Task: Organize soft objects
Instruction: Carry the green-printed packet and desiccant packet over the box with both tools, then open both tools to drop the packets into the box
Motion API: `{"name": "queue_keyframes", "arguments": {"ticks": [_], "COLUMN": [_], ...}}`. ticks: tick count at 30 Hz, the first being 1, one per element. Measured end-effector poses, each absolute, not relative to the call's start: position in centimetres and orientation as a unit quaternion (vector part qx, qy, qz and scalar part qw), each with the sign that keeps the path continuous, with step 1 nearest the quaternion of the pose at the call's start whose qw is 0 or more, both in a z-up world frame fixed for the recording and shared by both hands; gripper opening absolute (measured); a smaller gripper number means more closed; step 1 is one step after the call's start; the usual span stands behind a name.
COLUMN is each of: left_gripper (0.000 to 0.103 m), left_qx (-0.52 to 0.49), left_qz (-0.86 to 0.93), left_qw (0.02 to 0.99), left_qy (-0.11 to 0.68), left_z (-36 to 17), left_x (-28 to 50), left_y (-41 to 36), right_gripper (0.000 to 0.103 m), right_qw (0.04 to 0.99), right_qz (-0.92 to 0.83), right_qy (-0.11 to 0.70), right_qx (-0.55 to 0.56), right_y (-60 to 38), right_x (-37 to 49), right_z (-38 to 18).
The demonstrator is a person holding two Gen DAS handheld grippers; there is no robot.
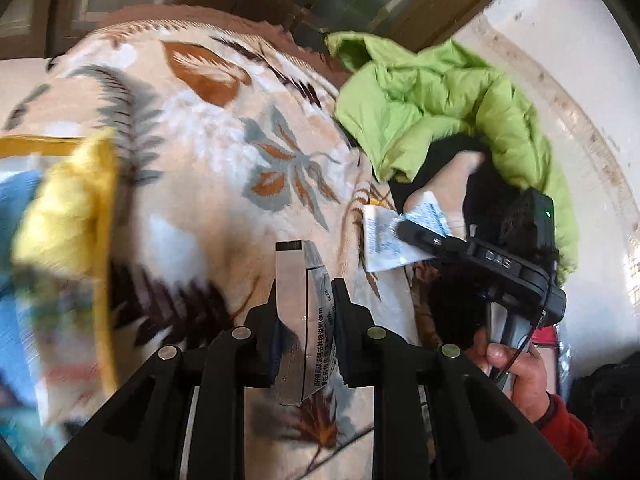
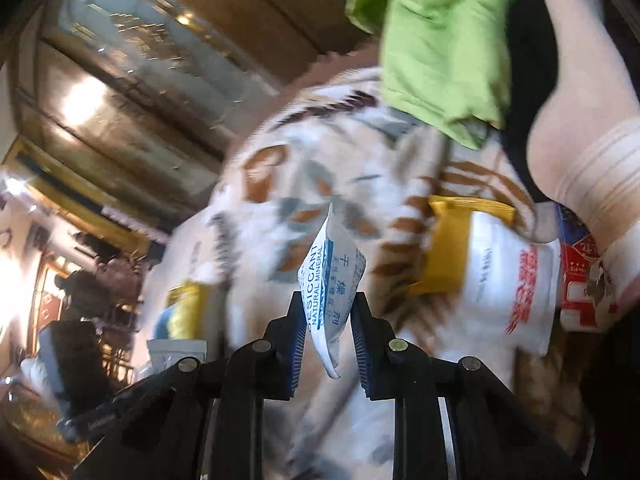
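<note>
My left gripper (image 1: 306, 292) is closed on a silver foil sachet (image 1: 304, 320), which stands upright between the jaws, above the patterned blanket (image 1: 192, 160). I judge this sachet light and thin, a little stiff at the sealed edges but slippery on the foil, so I want the pads on the flat middle, as they are now, not on the corner.

My right gripper (image 2: 329, 312) pinches a white desiccant packet (image 2: 330, 280) with blue print. The jaws stand narrow, and the packet hangs tilted between them, its top corner toward the blanket (image 2: 320, 168). It looks soft and filled with small grains, so it can sag or slide; I think the hold near its lower half is enough, because it is surely light.

In the left view I see the right gripper (image 1: 400, 228) from the side, held by a hand (image 1: 516, 368) in a red sleeve, at the blanket's right edge, just beside a green jacket (image 1: 432, 96). Both tools point over the blanket. More packages (image 2: 492, 272) lie on it near a pale sock (image 2: 580, 120).
</note>
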State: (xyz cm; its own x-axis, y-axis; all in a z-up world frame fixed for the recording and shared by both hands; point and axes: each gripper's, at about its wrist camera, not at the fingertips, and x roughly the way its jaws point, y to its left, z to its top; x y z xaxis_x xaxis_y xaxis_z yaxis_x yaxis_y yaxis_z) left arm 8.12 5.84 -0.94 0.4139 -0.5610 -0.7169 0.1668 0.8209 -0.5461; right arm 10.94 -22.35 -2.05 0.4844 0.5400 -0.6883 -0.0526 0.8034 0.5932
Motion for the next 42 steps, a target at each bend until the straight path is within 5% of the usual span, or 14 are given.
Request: {"name": "queue_keyframes", "arguments": {"ticks": [10, 22, 25, 26, 27, 29, 34, 42], "left_gripper": [0.019, 0.019, 0.021, 0.034, 0.056, 0.07, 0.07, 0.072], "left_qx": [-0.151, -0.126, -0.13, -0.136, -0.139, -0.149, -0.156, -0.149], "left_qz": [-0.088, 0.002, 0.006, 0.006, 0.008, 0.011, 0.018, -0.032], "left_qw": [0.869, 0.86, 0.857, 0.857, 0.857, 0.861, 0.876, 0.876], "left_qy": [0.463, 0.495, 0.499, 0.498, 0.497, 0.486, 0.457, 0.458], "left_z": [3.3, 0.3, -0.4, -0.5, -0.6, -0.3, 1.8, 2.9], "left_x": [2.9, 0.7, 0.6, 0.6, 0.6, 0.5, 0.2, 0.7], "left_y": [16.4, 21.3, 21.6, 21.7, 21.8, 21.9, 21.2, 16.6], "right_gripper": [0.026, 0.028, 0.056, 0.073, 0.08, 0.09, 0.103, 0.103], "right_qw": [0.745, 0.653, 0.672, 0.675, 0.676, 0.685, 0.752, 0.872], "right_qz": [0.355, 0.439, 0.416, 0.416, 0.417, 0.412, 0.355, 0.197], "right_qy": [0.5, 0.589, 0.595, 0.592, 0.588, 0.577, 0.534, 0.446], "right_qx": [0.263, 0.183, 0.144, 0.146, 0.153, 0.166, 0.148, 0.037], "right_y": [-9.2, 8.2, 8.9, 8.7, 8.4, 7.3, 2.7, -5.4], "right_x": [8.9, 8.7, 8.3, 8.1, 8.0, 7.5, 6.7, 5.3], "right_z": [0.7, -3.2, -4.0, -3.9, -3.8, -3.0, -0.2, 3.6]}}
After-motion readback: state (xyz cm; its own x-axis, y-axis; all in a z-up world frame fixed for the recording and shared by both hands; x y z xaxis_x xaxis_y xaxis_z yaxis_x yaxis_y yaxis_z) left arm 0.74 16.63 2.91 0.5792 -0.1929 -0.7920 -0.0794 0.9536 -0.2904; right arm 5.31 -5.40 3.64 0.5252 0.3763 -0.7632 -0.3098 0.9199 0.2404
